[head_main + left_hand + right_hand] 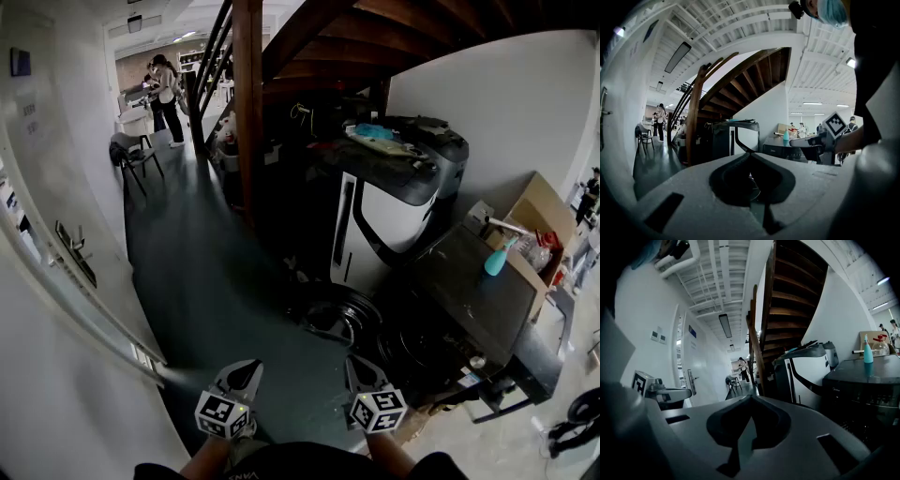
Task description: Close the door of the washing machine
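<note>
We hold both grippers low, side by side. Left gripper jaws pressed together, nothing between. Right gripper likewise closed, empty. Washing machine ahead on our right; its round door hangs open near gripper tips, untouched. Teal spray bottle on top.

Head view looks steeply down; both gripper views near-level, sharing staircase, washing machine.

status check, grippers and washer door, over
Both shut and empty: left gripper, right gripper, short of the machine. The washing machine door hangs open, untouched. Nothing visible in its swing path.
</note>
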Motion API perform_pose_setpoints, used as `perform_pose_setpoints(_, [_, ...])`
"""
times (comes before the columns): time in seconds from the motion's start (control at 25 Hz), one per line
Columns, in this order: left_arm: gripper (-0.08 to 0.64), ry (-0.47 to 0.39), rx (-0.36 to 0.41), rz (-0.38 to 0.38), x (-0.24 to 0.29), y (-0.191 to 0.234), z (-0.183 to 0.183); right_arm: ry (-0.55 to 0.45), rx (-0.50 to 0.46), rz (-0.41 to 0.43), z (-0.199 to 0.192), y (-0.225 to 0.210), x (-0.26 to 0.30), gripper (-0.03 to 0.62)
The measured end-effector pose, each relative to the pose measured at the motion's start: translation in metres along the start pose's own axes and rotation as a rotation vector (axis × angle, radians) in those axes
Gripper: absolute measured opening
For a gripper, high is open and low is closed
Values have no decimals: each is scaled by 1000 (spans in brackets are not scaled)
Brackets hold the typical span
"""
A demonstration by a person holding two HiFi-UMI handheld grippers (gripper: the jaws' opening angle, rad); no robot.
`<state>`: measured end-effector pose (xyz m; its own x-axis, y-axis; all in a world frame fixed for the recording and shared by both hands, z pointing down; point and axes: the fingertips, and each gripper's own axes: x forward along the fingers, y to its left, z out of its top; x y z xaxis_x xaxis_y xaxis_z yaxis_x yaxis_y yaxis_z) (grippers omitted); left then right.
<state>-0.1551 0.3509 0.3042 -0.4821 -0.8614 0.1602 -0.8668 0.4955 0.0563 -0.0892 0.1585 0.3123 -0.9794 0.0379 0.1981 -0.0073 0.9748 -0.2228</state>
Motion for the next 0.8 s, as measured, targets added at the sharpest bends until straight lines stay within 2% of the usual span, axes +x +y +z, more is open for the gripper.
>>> perform_pose_setpoints(0.28, [6,-18,-19,-22,18,10,0,-21,-21,40,6,1,18,4])
perform_pose_setpoints(0.32, [22,-20,-24,-35,23,13,0,-25,-25,42,7,2,22,9])
perform_pose_setpoints(0.36, [68,-21,-31,-49,28,17,-1,-29,-28,41,8,2,26,15])
perform_pose_setpoints(0.44, [117,-17,-44,-83,40,26,-2,-35,-21,32,8,1,37,58])
perform_pose_setpoints(0.48, [131,-11,-49,-102,46,31,-3,-37,-12,21,8,1,42,91])
perform_pose_setpoints(0.6, [169,20,-56,-168,65,51,-5,-36,17,-28,7,1,61,137])
perform_pose_setpoints(0.8, [178,67,-52,-300,103,86,-7,-23,36,-123,12,1,91,159])
